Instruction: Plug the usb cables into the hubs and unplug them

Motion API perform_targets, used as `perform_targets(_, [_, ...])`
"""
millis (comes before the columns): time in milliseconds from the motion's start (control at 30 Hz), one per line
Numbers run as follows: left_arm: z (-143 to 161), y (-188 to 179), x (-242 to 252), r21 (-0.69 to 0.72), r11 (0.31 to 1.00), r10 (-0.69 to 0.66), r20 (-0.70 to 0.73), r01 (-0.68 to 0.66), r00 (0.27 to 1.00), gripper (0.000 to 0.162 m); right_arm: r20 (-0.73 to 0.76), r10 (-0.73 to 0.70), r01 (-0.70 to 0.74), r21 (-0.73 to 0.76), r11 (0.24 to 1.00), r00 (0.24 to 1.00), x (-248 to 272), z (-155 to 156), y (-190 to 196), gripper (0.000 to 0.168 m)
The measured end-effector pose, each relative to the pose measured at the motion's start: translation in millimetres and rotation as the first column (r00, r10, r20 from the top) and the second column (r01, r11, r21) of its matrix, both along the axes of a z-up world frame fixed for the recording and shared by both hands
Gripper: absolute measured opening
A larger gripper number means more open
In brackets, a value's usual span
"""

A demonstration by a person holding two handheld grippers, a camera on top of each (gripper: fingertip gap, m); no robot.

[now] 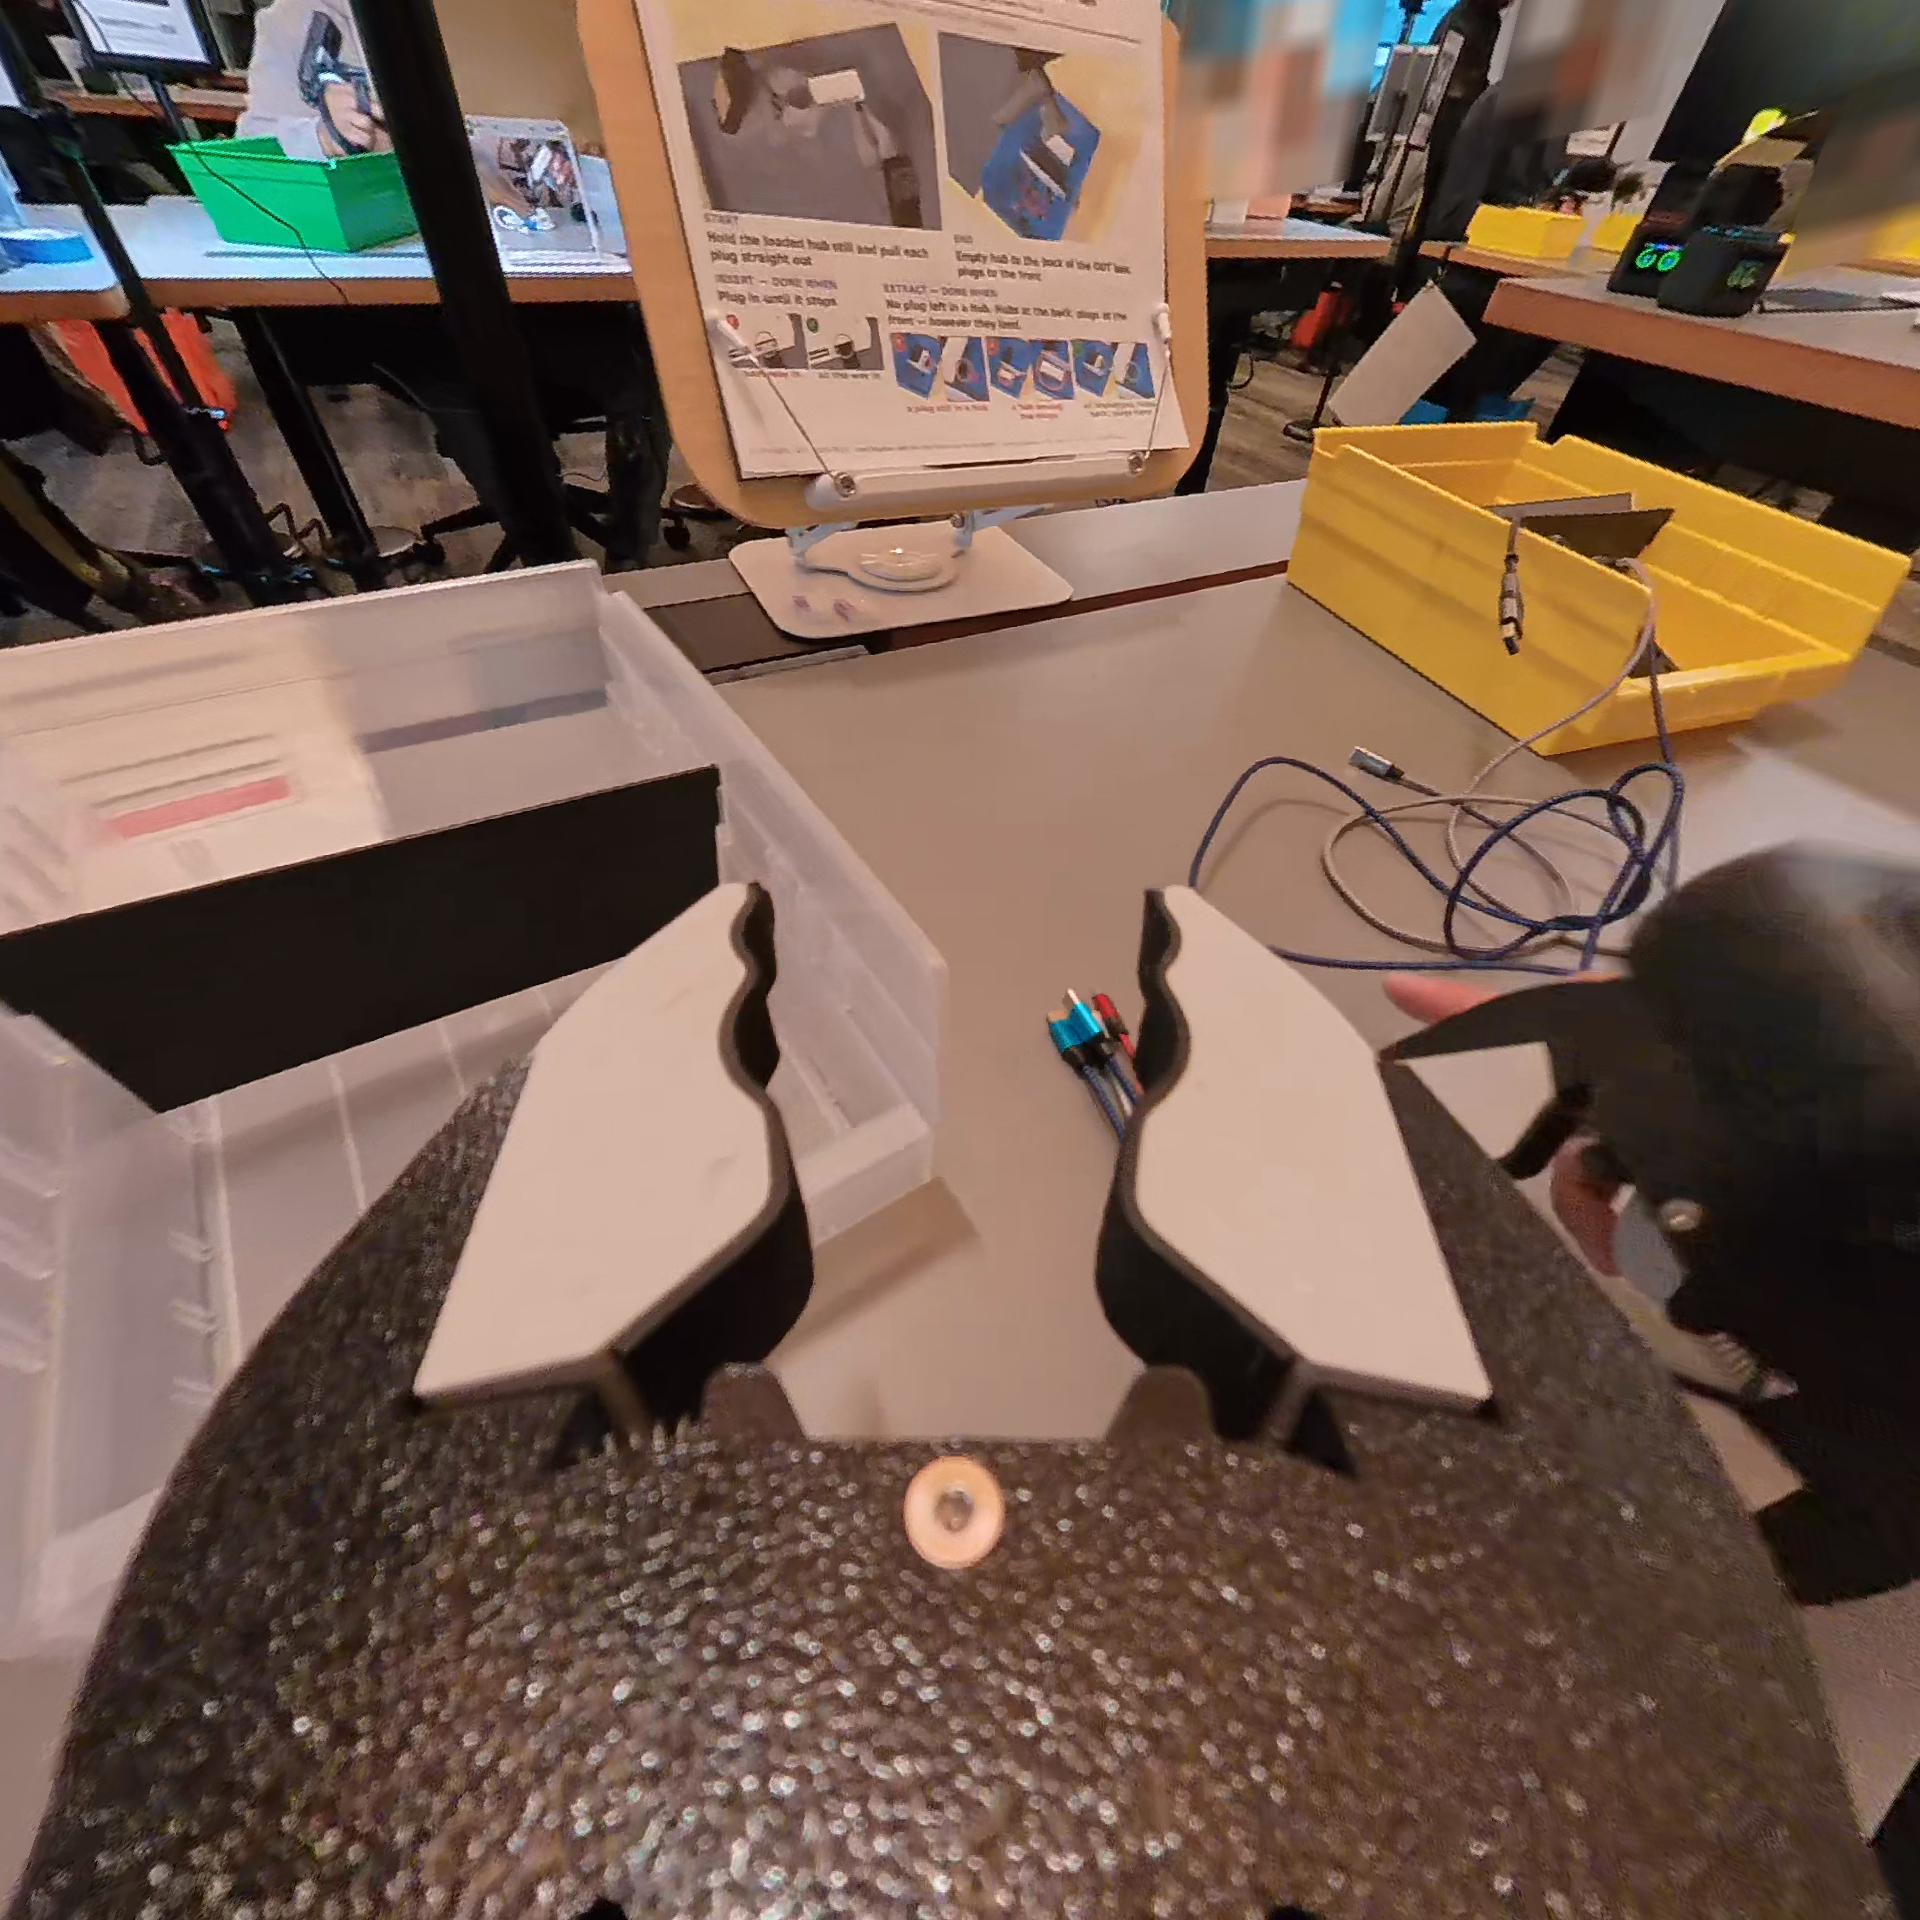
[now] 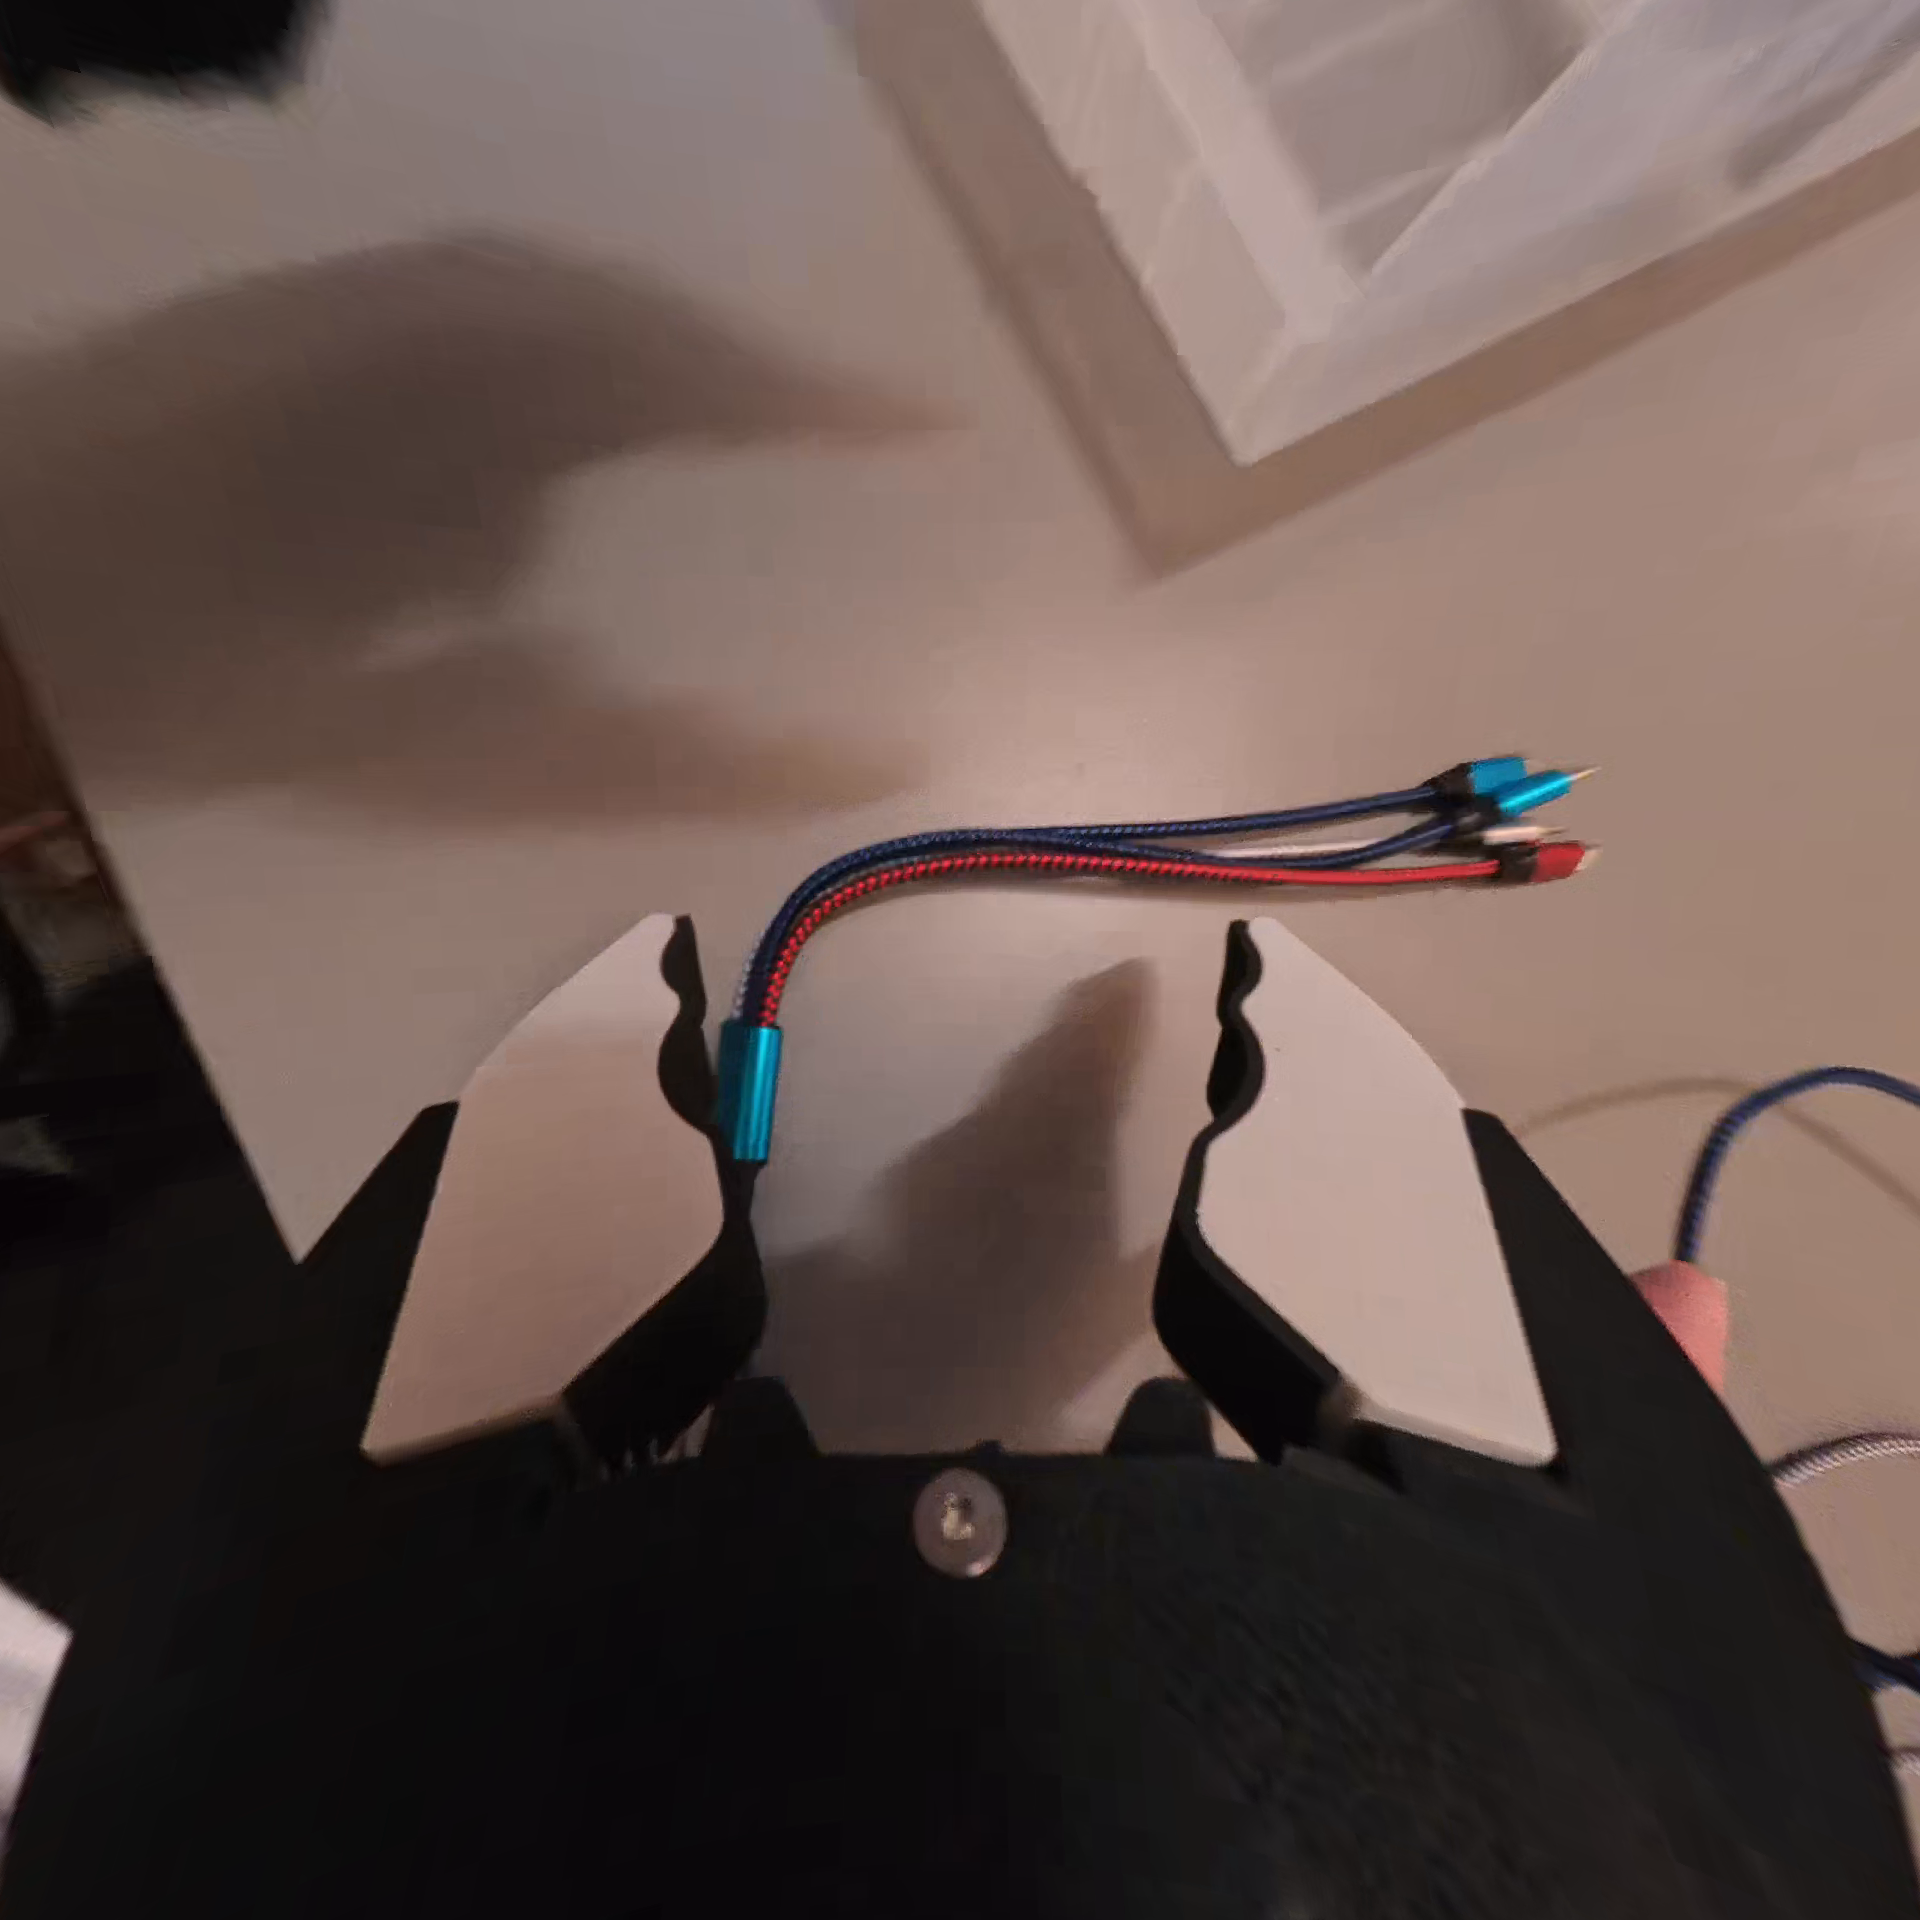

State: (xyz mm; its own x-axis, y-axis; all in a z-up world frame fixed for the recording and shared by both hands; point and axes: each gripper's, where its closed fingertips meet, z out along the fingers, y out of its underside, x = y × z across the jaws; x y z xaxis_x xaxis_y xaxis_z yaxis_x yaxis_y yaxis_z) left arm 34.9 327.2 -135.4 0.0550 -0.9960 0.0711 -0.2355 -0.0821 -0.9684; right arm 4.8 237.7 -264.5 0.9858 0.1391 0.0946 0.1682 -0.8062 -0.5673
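Left gripper [image 1: 956, 935] hangs wide apart over the smooth grey table [image 1: 1039, 790], nothing between its flat white, wavy-edged fingers. Off its left finger sits a frosted clear plastic bin [image 1: 810, 935] with ribbed walls and a black divider [image 1: 364, 914] across it; the bin's near corner comes right up beside that finger, so room is tight on that side. Bare tabletop lies straight ahead between the fingers. Tucked against the right finger's inner edge, the multi-head cable [image 1: 1091, 1049] lies flat, blue and red metal plugs bunched together. Further right, loose braided blue and silver cables [image 1: 1507, 862] coil on the table, trailing toward a yellow bin [image 1: 1403, 582] ahead, and the black right gripper body fills the far right edge.

Over to the right wrist view: right gripper [image 2: 961, 940] also spread wide, gripping nothing. The cable's shiny blue sleeve [image 2: 748, 1091] rests against the inner face of its left finger, and woven blue and red strands [image 2: 1091, 847] arc off rightward ahead of the fingertips to the plug ends [image 2: 1517, 821]. Only this view shows that sleeve and fan-out; only the left view shows the yellow bin. Clear bin corner [image 2: 1299, 312] sits ahead to the right, well apart, open table between
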Motion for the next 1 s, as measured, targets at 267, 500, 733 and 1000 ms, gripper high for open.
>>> perform_targets(267, [6.3, 7.3, -8.1, -0.033, 0.999, 0.003, 0.045, -0.001, 0.999, 0.065, -0.069, 0.168, -0.174, -0.099, 0.980, 0.983, -25.2, -20.3, -25.9, 0.012])
perform_targets(500, [5.1, 3.9, -6.0, -0.061, 0.998, -0.025, 0.056, 0.029, 0.998, 0.065, 0.017, 0.062, -0.063, 0.031, 0.998, 0.998, 40.5, 27.2, -58.0, 0.005])
perform_targets(733, [8.3, -0.8, -4.5, -0.069, 0.997, -0.041, 0.071, 0.046, 0.997, 0.064, 0.315, -0.378, 0.273, 0.329, 0.904, 0.871, 207.4, 161.5, -159.2, 0.006])
perform_targets(1000, [5.1, -9.2, 2.9, -0.077, 0.995, -0.066, 0.061, 0.071, 0.996, 0.063, 0.205, -0.631, 0.589, 0.233, 0.774, 0.749, 358.1, 191.3, -291.8, 0.006])
